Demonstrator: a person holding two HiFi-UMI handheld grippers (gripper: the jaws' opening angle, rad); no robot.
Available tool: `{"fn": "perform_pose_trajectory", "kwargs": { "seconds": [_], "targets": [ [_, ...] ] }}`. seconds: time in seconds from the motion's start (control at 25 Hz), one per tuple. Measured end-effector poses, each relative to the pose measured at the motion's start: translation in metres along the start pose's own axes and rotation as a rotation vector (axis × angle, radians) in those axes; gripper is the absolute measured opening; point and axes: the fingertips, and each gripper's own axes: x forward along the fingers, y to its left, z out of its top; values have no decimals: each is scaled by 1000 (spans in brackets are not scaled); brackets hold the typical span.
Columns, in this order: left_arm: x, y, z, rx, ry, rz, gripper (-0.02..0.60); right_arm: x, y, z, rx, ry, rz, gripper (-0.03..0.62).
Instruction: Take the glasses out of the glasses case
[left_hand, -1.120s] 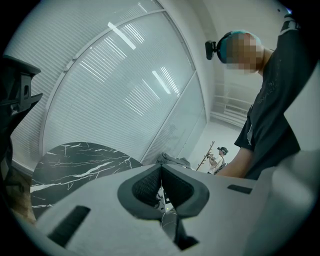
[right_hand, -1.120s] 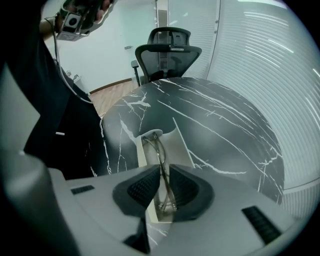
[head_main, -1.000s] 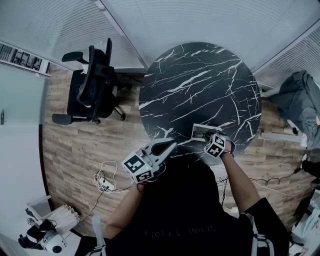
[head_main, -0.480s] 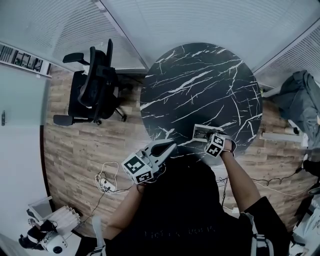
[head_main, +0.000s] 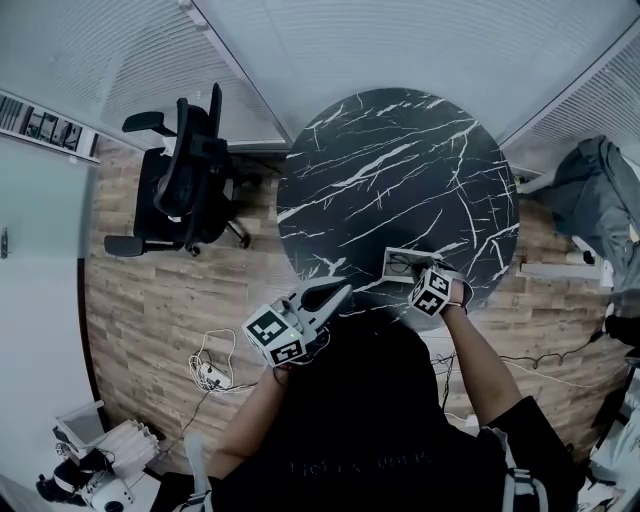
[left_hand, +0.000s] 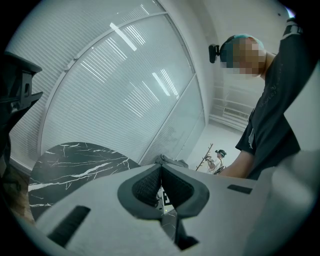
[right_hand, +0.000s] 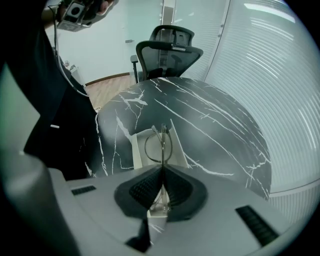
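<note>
Right tongs (right_hand: 162, 169): We see them pinched tight on the thin wire-rimmed glasses (right_hand: 162, 142). The frame is gripped edge-on, and one round lens rim stands up just beyond the jaw tips in the middle of the right gripper view.

Glasses position: They sit directly over the open white rectangular glasses case (right_hand: 140, 150). From here we cannot tell whether they have cleared its rim or are touching its floor.

Case: It lies on the round black white-veined marble tabletop (head_main: 400, 170), near the edge at the lower right of the head view. Its lid is open, and we see nothing in it but the glasses.

Key relation: The case's long axis runs straight away from the right tongs, toward the top of the right gripper view. The pinched frame lines up with the closed jaws, so we judge the way out is a lift away from the tabletop.

Left tongs (head_main: 340, 292): The jaws are pressed together with nothing between them. They hang off the tabletop's near edge at lower centre of the head view, tips angled toward the case but well apart from it.

Nearer hand: The right one, clearly, since it is right at the case.

Risk: We reckon the thin wire could snag on the case wall if the lift tilts.
</note>
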Motion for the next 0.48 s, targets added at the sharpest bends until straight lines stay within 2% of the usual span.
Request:
{"fn": "perform_pose_trajectory", "kwargs": {
  "seconds": [0.24,0.48],
  "targets": [
    [-2,-4,2,7,-7,-3,20,-14,-2,1,-21,-22,-55,32],
    [-6,-8,-2,8,-11,-2,20,-30,-2,3,1,-65,-105,33]
  ]
}}
